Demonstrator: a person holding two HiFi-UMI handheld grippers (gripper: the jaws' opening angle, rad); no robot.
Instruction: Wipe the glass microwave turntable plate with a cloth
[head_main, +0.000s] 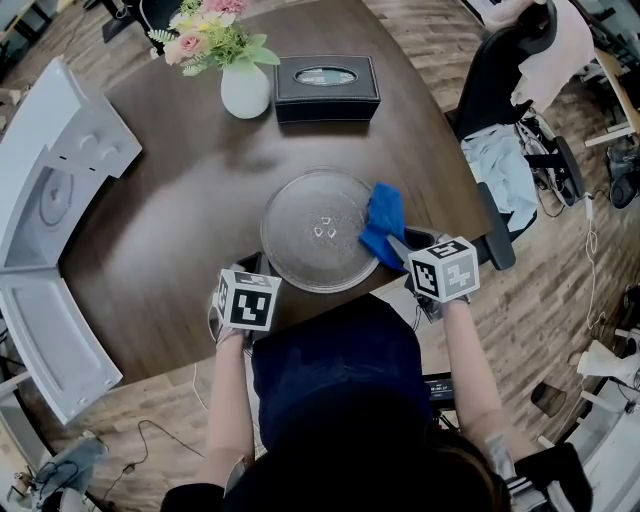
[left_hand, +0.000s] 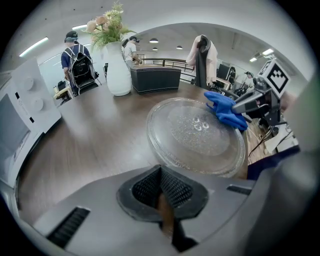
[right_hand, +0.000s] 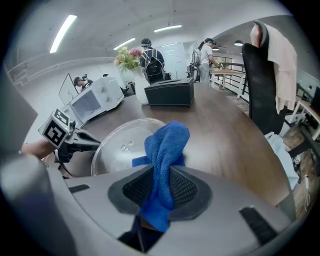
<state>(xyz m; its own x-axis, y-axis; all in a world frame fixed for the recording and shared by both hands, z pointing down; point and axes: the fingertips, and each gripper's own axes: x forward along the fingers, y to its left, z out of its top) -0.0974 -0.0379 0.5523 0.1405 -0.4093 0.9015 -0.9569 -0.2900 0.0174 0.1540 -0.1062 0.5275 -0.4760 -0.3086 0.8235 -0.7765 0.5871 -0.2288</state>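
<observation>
The round glass turntable plate (head_main: 318, 228) lies flat on the dark wooden table (head_main: 190, 200), near its front edge. A blue cloth (head_main: 384, 222) rests over the plate's right rim, pinched in my right gripper (head_main: 400, 248), which is shut on it. From the right gripper view the cloth (right_hand: 165, 150) bunches up between the jaws, with the plate (right_hand: 125, 145) behind it. My left gripper (head_main: 255, 272) sits at the plate's front left edge; its jaws are shut with nothing between them, and the plate (left_hand: 195, 132) lies just ahead of it.
A white vase of flowers (head_main: 243, 85) and a black tissue box (head_main: 327, 88) stand at the back of the table. A white microwave (head_main: 45, 200) with its door open is at the left. An office chair (head_main: 500, 120) stands to the right.
</observation>
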